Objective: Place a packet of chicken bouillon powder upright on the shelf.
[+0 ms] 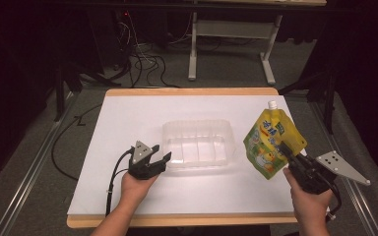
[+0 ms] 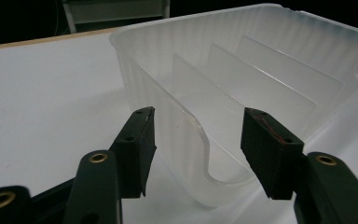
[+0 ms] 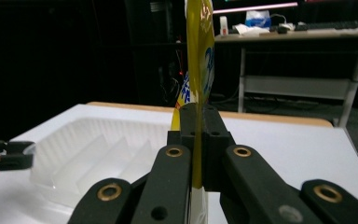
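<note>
The print on the yellow pouch (image 1: 271, 140) is too small and soft to read from the high view. In the right gripper view it sits edge-on, so its faces are hidden and its top runs off the frame. The clear tray (image 2: 242, 79) is clipped at the right edge in the left gripper view. Both forearms leave the bottom of the high view. Background desk clutter is maybe boxes, too blurry to call.
</note>
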`<action>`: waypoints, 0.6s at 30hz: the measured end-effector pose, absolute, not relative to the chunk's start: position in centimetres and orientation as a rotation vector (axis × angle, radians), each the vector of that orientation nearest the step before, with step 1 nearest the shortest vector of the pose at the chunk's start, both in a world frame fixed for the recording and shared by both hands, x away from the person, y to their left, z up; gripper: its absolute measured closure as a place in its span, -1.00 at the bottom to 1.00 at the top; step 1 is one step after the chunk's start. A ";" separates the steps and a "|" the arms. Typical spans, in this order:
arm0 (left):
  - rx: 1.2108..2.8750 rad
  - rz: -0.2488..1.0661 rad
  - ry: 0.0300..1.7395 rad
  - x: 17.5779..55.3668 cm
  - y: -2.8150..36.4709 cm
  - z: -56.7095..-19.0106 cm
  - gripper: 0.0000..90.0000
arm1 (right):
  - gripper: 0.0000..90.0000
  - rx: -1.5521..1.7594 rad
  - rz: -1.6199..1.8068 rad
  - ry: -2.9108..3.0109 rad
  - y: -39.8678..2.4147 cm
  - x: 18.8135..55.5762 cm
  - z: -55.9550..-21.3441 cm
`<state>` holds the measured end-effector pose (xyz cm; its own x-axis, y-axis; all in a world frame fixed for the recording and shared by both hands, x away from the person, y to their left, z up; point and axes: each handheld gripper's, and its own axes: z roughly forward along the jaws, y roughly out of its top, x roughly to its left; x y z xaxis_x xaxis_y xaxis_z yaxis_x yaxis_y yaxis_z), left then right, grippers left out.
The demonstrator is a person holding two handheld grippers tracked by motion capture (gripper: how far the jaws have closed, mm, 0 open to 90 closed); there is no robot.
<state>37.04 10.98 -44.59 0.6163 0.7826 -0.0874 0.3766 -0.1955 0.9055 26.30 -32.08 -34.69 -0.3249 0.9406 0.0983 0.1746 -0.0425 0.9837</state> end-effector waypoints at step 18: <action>1.815 0.524 0.918 37.2 10.9 -44.8 0.62 | 1.00 1.154 1.526 1.590 -26.1 29.7 -31.7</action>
